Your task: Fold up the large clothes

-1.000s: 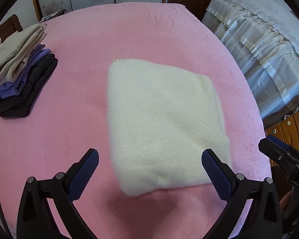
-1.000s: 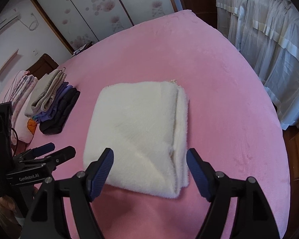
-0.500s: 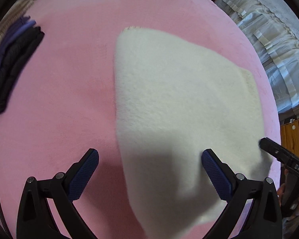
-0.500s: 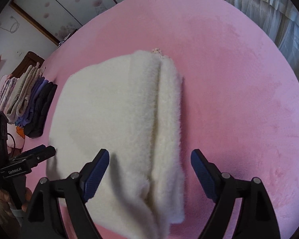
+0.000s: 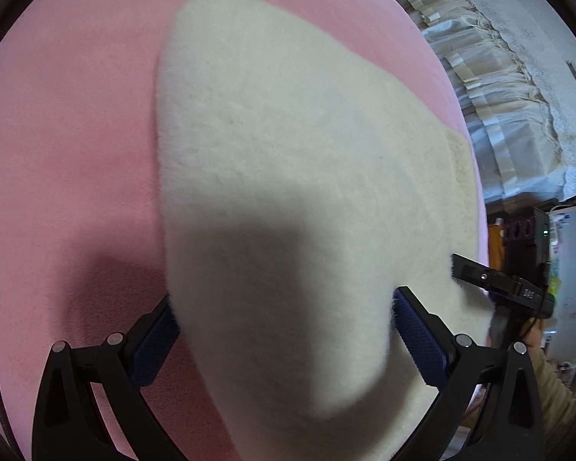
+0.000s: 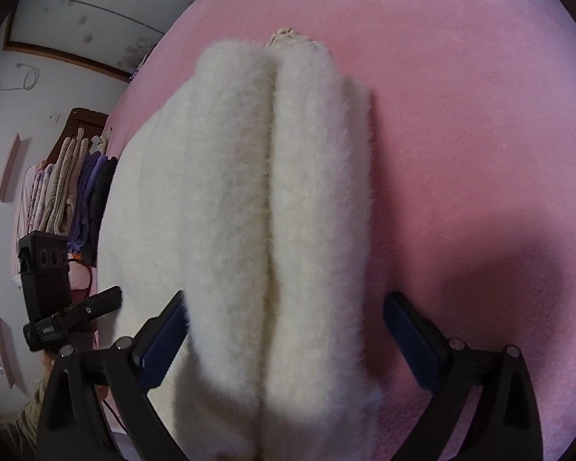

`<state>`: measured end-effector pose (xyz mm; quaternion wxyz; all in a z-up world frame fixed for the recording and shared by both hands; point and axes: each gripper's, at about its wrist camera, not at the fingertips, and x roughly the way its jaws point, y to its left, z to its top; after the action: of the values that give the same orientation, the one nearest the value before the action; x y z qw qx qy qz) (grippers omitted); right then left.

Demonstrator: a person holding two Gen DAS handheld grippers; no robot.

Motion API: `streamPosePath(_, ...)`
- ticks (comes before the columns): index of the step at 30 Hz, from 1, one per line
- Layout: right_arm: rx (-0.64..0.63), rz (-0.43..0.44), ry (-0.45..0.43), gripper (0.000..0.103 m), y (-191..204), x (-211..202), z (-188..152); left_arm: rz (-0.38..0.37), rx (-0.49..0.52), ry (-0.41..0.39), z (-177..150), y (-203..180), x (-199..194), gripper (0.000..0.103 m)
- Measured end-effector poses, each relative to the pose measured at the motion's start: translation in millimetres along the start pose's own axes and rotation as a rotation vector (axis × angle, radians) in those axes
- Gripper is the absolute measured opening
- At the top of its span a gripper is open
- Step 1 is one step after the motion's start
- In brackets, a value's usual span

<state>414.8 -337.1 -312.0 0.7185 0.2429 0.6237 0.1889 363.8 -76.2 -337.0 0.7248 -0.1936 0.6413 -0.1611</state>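
Cream-white fleecy garment [image 5: 295,176] at frame centre on a plain pink bed cover [image 5: 69,123]. Gripper pads [image 5: 418,340] dark blue on black arms. Upper left of the right wrist view: white wardrobe panels [image 6: 96,11] with pink floral print.

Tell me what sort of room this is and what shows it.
Most likely a home bedroom. A bed with a pink plush cover fills the view, floral sliding wardrobe doors stand behind it, pleated lace-edged drapes hang beside it, and folded clothes are stacked on it.

Folded cream fleece garment [image 5: 299,176], thick and fluffy, lying flat on the pink bed cover [image 5: 69,146]. Seen from the right wrist, its right edge [image 6: 272,230] shows two rounded stacked folds with a seam between them; a small trim shows at the far corner.
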Motion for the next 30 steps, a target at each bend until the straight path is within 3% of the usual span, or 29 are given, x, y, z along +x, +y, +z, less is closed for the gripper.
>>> streamPosePath(5,-0.022,0.059,0.042,0.098,-2,7,6,-0.079,0.0,0.034,-1,9,13,0.103)
streamPosePath(7,-0.044,0.104,0.064,0.087,3,12,7,-0.109,0.003,0.045,0,11,16,0.103)
streamPosePath(9,-0.072,0.111,0.064,0.083,9,16,6,-0.131,0.001,0.05,1,13,20,0.103)
streamPosePath(11,-0.073,0.118,0.056,0.073,9,16,5,-0.139,-0.001,0.048,1,12,25,0.103)
streamPosePath(14,-0.073,0.121,0.032,0.058,8,8,1,-0.061,0.035,0.014,-1,-5,23,0.1)
streamPosePath(17,-0.109,0.071,0.006,0.044,15,-4,-3,0.041,0.069,-0.025,-3,-23,8,0.082)
streamPosePath(18,-0.121,0.049,-0.004,0.043,20,-7,-5,0.066,0.077,-0.034,-4,-29,2,0.075)
streamPosePath(21,-0.136,-0.001,-0.032,0.04,32,-18,-12,0.165,0.122,-0.073,-10,-54,-16,0.069)
streamPosePath(30,-0.113,0.024,-0.046,0.039,73,-56,-46,0.277,0.174,-0.077,-32,-92,-89,0.069)
